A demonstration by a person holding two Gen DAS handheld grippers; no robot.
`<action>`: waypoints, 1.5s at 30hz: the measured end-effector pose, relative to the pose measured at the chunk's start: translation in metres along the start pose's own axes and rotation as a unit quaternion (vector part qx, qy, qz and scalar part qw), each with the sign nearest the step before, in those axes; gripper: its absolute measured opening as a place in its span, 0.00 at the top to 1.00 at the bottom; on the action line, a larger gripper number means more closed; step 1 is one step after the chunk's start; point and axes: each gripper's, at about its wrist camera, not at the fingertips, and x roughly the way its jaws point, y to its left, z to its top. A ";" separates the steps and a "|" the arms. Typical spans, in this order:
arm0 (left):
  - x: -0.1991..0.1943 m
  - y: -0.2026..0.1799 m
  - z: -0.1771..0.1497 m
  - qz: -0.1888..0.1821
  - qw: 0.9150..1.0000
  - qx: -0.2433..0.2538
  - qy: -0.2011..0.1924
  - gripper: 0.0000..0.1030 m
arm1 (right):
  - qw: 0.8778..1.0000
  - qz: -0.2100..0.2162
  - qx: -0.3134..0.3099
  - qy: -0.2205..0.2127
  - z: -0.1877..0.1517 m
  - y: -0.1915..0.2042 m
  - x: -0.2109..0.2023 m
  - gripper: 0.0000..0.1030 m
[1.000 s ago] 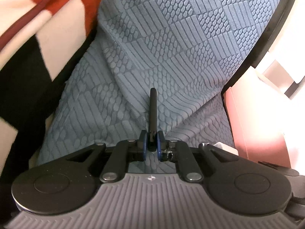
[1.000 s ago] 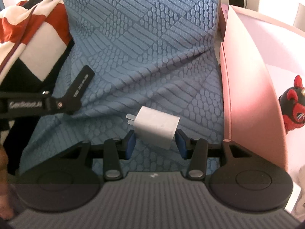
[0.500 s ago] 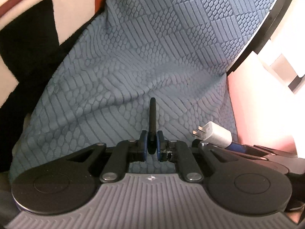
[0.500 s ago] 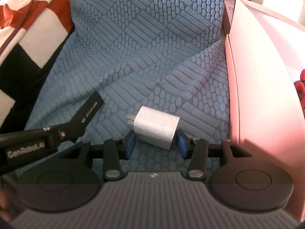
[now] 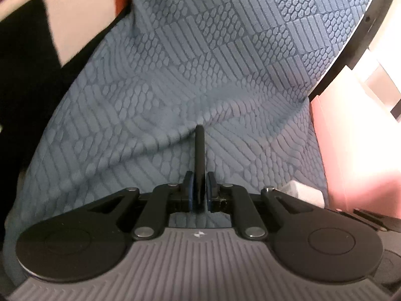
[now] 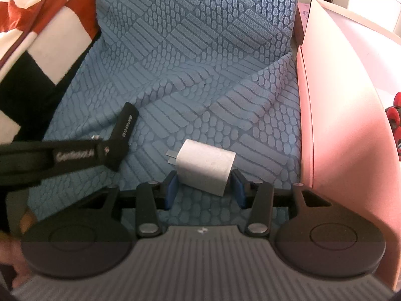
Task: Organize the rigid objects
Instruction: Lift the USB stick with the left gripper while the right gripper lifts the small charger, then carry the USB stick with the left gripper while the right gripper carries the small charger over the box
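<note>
Both grippers held small items over a blue patterned bedcover beside a pink box.

Nearest in the right wrist view, the right gripper [image 6: 203, 185] had its blue-padded fingers [image 6: 171, 188] pinching a white charger [image 6: 204, 166], prongs pointing left, just above the bedcover [image 6: 200, 57]. To its left, the left gripper [image 6: 105, 150] reached in from the left edge, its fingers pressed on a flat black bar [image 6: 122, 138] with small white print, angled up and away over the cloth. In the left wrist view that bar [image 5: 199, 160] showed edge-on, standing straight out from the pinching fingers [image 5: 188, 188], and a corner of the charger [image 5: 304, 193] peeked out low on the right. On the right stood the pink box [image 6: 333, 115], its wall near the charger, with a red toy [image 6: 395, 120] partly visible inside. Far left lay a red, white and black blanket [image 6: 37, 37].
</note>
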 end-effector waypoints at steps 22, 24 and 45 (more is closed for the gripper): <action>-0.069 0.001 0.005 -0.062 0.997 -0.029 -0.031 0.89 | 1.000 0.011 -0.010 -0.027 -0.006 0.021 -0.050 0.57; -0.080 0.001 0.007 -0.065 0.997 -0.030 -0.034 0.89 | 0.999 0.009 -0.008 -0.029 -0.002 0.023 -0.059 0.57; -0.193 -0.074 0.060 -0.130 0.989 -0.012 -0.068 0.89 | 0.990 -0.001 0.028 -0.138 0.062 -0.022 -0.221 0.57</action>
